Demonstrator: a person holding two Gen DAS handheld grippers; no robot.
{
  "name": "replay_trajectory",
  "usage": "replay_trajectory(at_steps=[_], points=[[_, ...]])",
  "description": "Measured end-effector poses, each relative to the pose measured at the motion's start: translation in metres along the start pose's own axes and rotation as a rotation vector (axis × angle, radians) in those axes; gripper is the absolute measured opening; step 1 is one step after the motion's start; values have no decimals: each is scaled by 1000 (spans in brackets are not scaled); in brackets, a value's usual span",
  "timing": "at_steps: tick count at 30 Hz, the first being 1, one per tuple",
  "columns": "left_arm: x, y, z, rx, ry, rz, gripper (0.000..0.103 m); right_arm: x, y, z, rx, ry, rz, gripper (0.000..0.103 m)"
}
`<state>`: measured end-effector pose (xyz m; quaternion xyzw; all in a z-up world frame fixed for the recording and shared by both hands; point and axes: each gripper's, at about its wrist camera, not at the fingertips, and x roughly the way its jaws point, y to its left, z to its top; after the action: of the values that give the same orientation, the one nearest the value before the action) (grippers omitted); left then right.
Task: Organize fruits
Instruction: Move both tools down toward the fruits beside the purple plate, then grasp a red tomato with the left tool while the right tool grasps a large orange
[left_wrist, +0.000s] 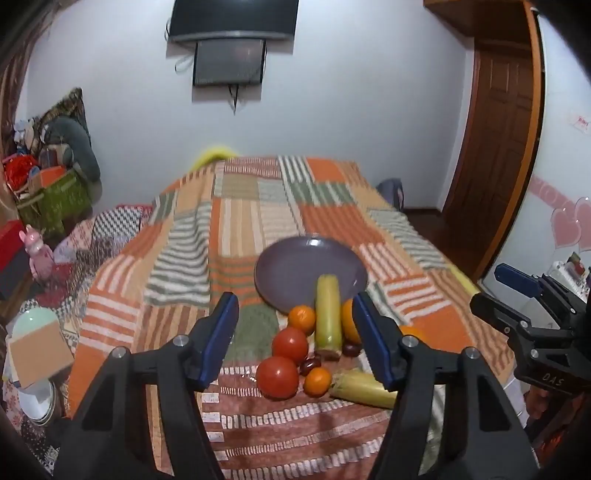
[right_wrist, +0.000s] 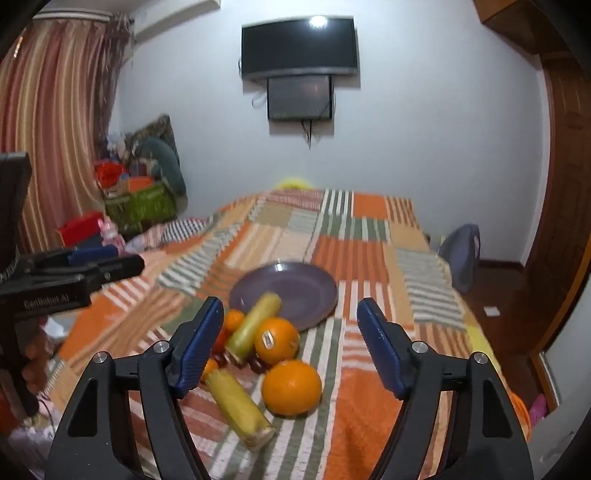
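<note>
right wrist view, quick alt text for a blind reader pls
The open right gripper hovers over a patchwork bedspread above two oranges, two corn cobs and an empty purple plate. The left gripper shows at left.

On the bed (left_wrist: 258, 206), the plate (left_wrist: 295, 269) lies behind the fruit pile, toward the far edge. One corn cob (left_wrist: 327, 317) leans onto its near rim; a second cob (left_wrist: 364, 384) lies nearest me, the tomatoes (left_wrist: 284, 360) left of both, the oranges (right_wrist: 284, 362) right.
</note>
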<state>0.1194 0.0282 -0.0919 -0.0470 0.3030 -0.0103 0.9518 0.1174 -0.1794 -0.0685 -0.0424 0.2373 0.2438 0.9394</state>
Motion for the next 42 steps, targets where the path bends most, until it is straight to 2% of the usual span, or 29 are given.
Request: replay_trajectory(at_steps=[8, 16, 19, 27, 30, 33, 34, 37, 42], points=[[62, 21, -31, -26, 212, -31, 64, 37, -11, -28, 22, 169, 22, 72], [96, 23, -68, -62, 325, -72, 64, 65, -17, -51, 54, 290, 60, 72], [103, 22, -73, -60, 332, -50, 64, 72, -18, -56, 81, 324, 81, 72], [114, 20, -70, -51, 336, -56, 64, 90, -13, -64, 89, 367, 108, 72], [118, 24, -68, -57, 343, -61, 54, 96, -13, -66, 103, 373, 111, 72], [122, 27, -67, -91, 351, -99, 51, 99, -14, -66, 112, 381, 123, 72], [123, 29, -67, -99, 354, -111, 49, 99, -14, -67, 111, 382, 125, 69], [123, 31, -67, -95, 359, -110, 48, 100, -13, -66, 94, 384, 119, 66], [115, 37, -66, -51, 356, -66, 47, 98, -16, -65, 107, 381, 126, 66]])
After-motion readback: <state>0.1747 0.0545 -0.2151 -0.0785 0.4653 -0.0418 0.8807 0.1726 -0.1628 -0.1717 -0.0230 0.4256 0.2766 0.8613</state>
